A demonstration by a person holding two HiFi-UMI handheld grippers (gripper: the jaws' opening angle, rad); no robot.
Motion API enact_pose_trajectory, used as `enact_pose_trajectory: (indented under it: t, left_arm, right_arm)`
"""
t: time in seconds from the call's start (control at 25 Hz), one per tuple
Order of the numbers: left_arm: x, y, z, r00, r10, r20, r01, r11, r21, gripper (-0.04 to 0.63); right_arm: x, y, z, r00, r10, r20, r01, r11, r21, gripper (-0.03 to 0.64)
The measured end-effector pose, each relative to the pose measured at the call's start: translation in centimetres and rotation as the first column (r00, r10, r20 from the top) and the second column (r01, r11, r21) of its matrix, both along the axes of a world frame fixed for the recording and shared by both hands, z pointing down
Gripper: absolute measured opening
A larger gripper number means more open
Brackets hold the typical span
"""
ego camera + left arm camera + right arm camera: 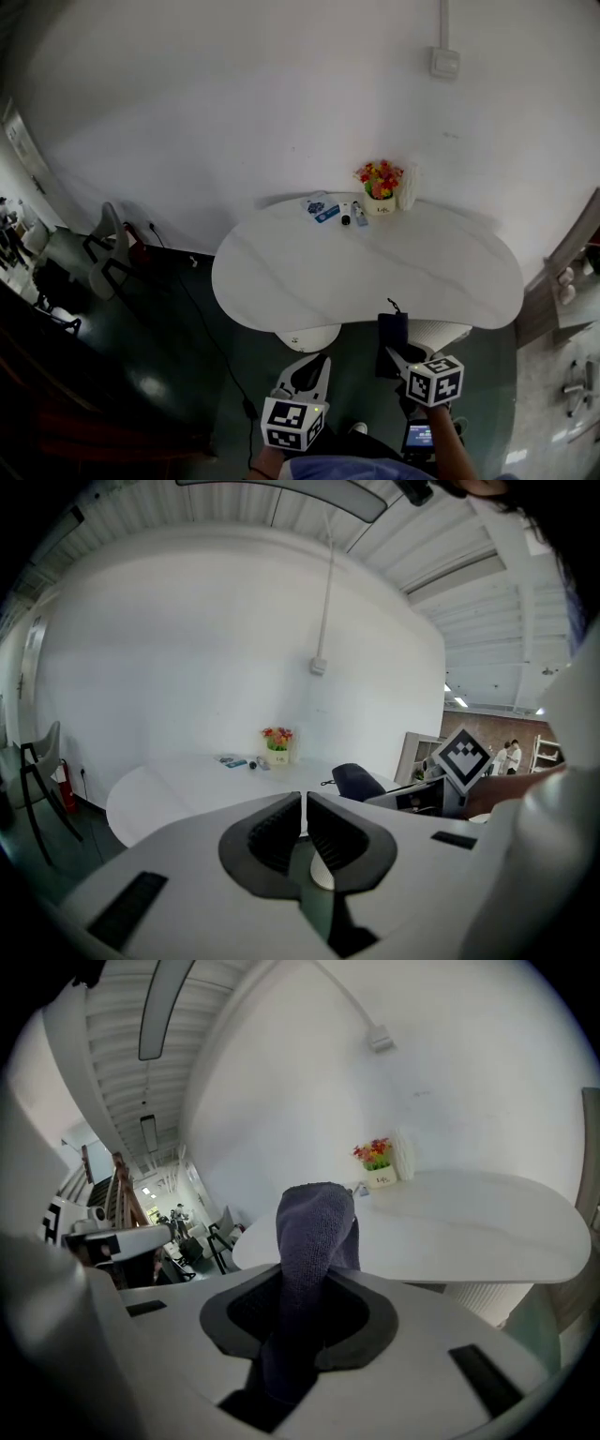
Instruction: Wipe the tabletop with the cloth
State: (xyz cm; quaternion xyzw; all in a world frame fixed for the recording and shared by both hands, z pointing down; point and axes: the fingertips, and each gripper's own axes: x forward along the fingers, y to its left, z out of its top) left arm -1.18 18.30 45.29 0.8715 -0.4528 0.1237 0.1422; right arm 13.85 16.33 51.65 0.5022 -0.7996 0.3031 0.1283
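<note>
The left gripper hangs short of the table, its jaws pressed together on nothing. The right gripper pinches the dark cloth, which sticks up between its jaws at the table's near edge. Flowers stand at the far edge.

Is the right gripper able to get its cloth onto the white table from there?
Probably yes: the right gripper holds the cloth right by the table, with nothing in between.

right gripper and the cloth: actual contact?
Touching. The right gripper view shows the right gripper with both jaws closed on the dark cloth, which sticks up between them.
</note>
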Motion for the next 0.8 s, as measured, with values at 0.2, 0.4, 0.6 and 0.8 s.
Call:
enact_pose_trajectory:
  t: [0.2, 0.4, 0.6, 0.8]
  left_arm:
    - [0.8, 2.3, -0.2, 1.000, 0.021, 0.008, -0.021, 1.000, 0.003, 0.026]
    - [1.0, 3.9, -1.4, 0.999, 0.026, -0.030, -0.025, 1.000, 0.018, 0.026]
    - [2.1, 5.1, -2.2, 0.998, 0.053, -0.028, -0.052, 0.998, 0.033, 0.026]
    - [2.7, 6.2, -2.5, 0.997, 0.061, -0.042, -0.059, 0.997, 0.041, 0.026]
  right_arm:
    - [-1.0, 3.8, -3.4, 0.999, -0.009, 0.053, 0.005, 0.997, 0.073, 0.100]
    - [-2.3, 7.1, -5.9, 0.997, -0.032, 0.074, 0.022, 0.992, 0.126, 0.100]
    - [-2.2, 9.9, -6.9, 0.999, -0.046, 0.028, 0.041, 0.988, 0.147, 0.100]
    - [-1.7, 12.0, -7.3, 0.999, -0.039, 0.011, 0.037, 0.987, 0.156, 0.100]
